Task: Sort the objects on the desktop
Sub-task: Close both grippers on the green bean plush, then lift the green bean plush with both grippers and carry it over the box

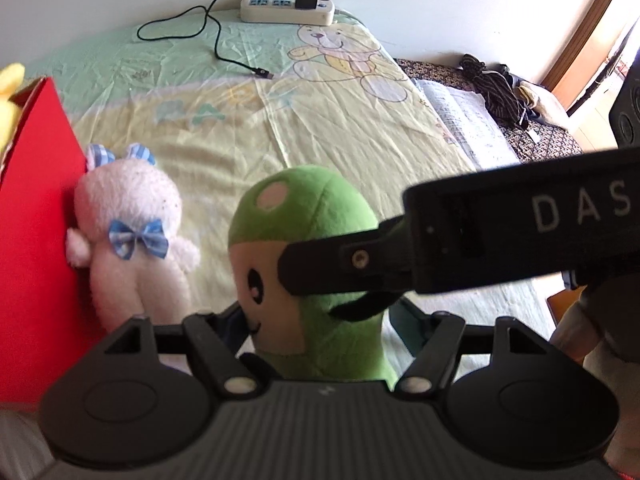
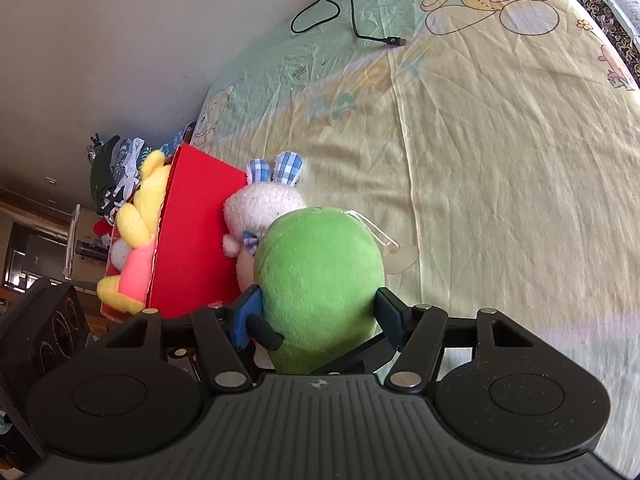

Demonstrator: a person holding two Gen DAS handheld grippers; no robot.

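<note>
Two grippers, one toy: we see the green plush [image 2: 320, 272] standing on the bed sheet [image 2: 500, 160], just beside the white bunny plush [image 1: 128, 224] that leans against the red box [image 2: 196, 236].
Feel of the plush: we judge it light, soft and squashy, with a fuzzy cover that should not slip; nothing fragile about it, though it will deform under a squeeze.
Where to hold: we would take it across the thick body below the head, where the stuffing gives the fingers something to bite; a clear suction cup [image 2: 400, 260] dangles from its top and is no place to grip.
Right gripper [image 2: 320, 316]: it comes in from behind the toy, its blue-padded fingers [image 2: 248, 316] pressing into both flanks, so we read it as pinching the plush.
Left gripper [image 1: 320, 328]: it faces the toy's front, fingers spread either side of the lower body; we cannot tell whether they touch it.
Pose: in the left wrist view the right gripper's arm crosses in front of the plush's face, so the two tools meet nearly at right angles.
Box: a yellow plush [image 2: 148, 200] already lies inside, with other toys.
Beyond: a power strip [image 1: 286, 10] and black cable [image 1: 216, 36] lie far up the sheet.
</note>
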